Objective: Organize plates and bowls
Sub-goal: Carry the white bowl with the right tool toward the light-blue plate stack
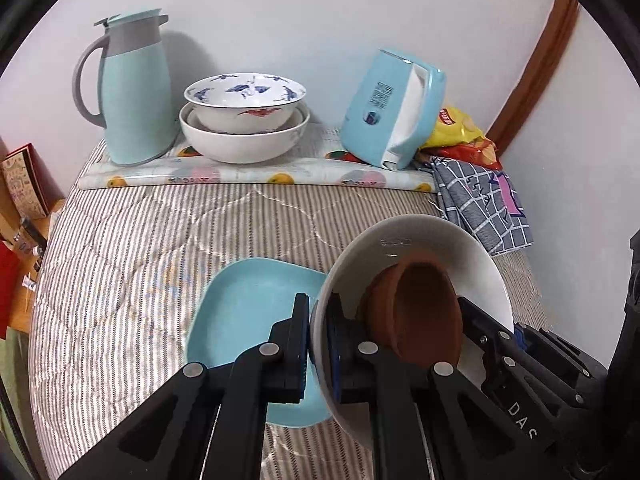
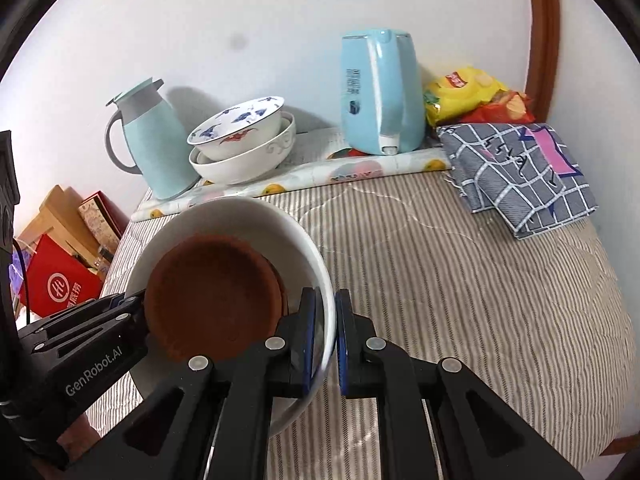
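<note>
A white bowl (image 1: pixel 472 264) with a brown bowl (image 1: pixel 420 312) inside it is held tilted above the striped quilt. My left gripper (image 1: pixel 318 320) is shut on its left rim, one finger inside and one outside. My right gripper (image 2: pixel 326 312) is shut on the opposite rim of the white bowl (image 2: pixel 248 216), and the brown bowl (image 2: pixel 212 292) lies just left of it. Each gripper shows in the other's view: right gripper (image 1: pixel 492 332), left gripper (image 2: pixel 132 304). A light blue square plate (image 1: pixel 248 308) lies on the quilt under the left gripper. Two stacked bowls (image 1: pixel 244 120), the upper one painted blue, stand at the back.
On a fruit-patterned mat (image 1: pixel 256 176) by the wall stand a pale blue thermos jug (image 1: pixel 132 92) and a blue kettle (image 2: pixel 380 96). Crisp bags (image 2: pixel 472 92) and a folded checked cloth (image 2: pixel 520 172) lie at the back right. Boxes and a red bag (image 2: pixel 60 280) sit off the left edge.
</note>
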Motion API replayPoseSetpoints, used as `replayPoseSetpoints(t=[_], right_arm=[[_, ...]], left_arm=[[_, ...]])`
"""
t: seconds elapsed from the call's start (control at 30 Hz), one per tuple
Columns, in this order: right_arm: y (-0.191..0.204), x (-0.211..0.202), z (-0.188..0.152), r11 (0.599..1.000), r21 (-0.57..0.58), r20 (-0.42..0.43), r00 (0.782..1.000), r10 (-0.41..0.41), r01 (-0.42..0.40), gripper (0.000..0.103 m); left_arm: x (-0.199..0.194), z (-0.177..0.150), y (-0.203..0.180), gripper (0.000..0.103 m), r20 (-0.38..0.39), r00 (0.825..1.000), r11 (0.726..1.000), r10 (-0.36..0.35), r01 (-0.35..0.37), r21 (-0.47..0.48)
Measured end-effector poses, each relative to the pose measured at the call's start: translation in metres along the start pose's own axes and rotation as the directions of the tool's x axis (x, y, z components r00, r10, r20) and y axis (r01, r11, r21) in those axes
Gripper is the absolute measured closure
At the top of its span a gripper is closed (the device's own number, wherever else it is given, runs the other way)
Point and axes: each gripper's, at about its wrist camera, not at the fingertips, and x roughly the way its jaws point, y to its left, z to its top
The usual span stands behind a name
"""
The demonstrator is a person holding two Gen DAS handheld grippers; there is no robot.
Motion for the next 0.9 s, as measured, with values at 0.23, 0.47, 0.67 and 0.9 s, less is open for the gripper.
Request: replayPoseSetpoints(t=[0.23, 0.47, 0.67, 0.9], right_arm=[[0.014, 0.011, 0.002, 1.0, -0.019, -0.012, 1.0, 0.008, -0.008, 0.094], [0.028, 0.024, 0.0, 0.999, -0.031, -0.032, 0.999, 0.022, -0.023, 0.094], [0.038, 0.039, -0.005, 0.999, -0.039, -0.058, 0.998, 0.031, -0.033, 0.094], [0.045, 0.056, -0.008, 0.998, -0.049, -0.088, 0.996, 0.033, -0.038, 0.094]], left_arm=[[0.004, 0.0, 0.018, 0.094, -0.005, 1.0, 1.0, 0.005, -0.005, -0.026], [0.009, -0.002, 0.037, 0.094, -0.016, 1.0, 0.999, 0.018, -0.019, -0.049], [0.017, -0.005, 0.051, 0.094, -0.032, 0.999, 0.997, 0.027, -0.029, -0.067], [0.031, -0.009, 0.066, 0.094, -0.062, 0.998, 0.996, 0.031, -0.037, -0.087]])
